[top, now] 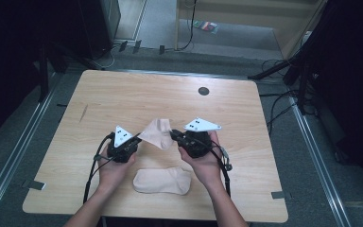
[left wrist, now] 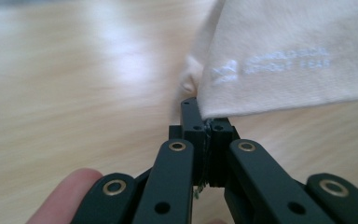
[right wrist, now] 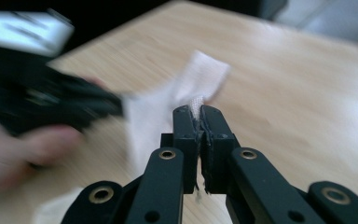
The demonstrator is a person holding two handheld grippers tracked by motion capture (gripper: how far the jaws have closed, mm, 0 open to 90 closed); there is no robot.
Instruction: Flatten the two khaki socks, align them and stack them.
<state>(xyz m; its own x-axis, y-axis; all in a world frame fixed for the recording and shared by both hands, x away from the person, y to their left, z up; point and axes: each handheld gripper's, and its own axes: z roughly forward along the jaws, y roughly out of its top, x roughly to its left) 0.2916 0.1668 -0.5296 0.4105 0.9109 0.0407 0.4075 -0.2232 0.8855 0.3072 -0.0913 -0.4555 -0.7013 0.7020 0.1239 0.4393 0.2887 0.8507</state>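
1. The left gripper (top: 133,140) had its fingers (left wrist: 193,140) clamped on one edge of a beige sock (top: 157,133), raised above the table (top: 123,94).
2. The sock hung stretched between the two grippers, its long axis running roughly left to right across the high view and one end drooping toward the person.
3. The right gripper (top: 174,135) had its fingers (right wrist: 186,135) pinched shut on the opposite edge.
4. A second sock (top: 162,181) lay flat on the table near the person, lengthwise left to right.
5. The step looked like lifting and spreading the sock; next it likely needed lowering, aligned over its mate.
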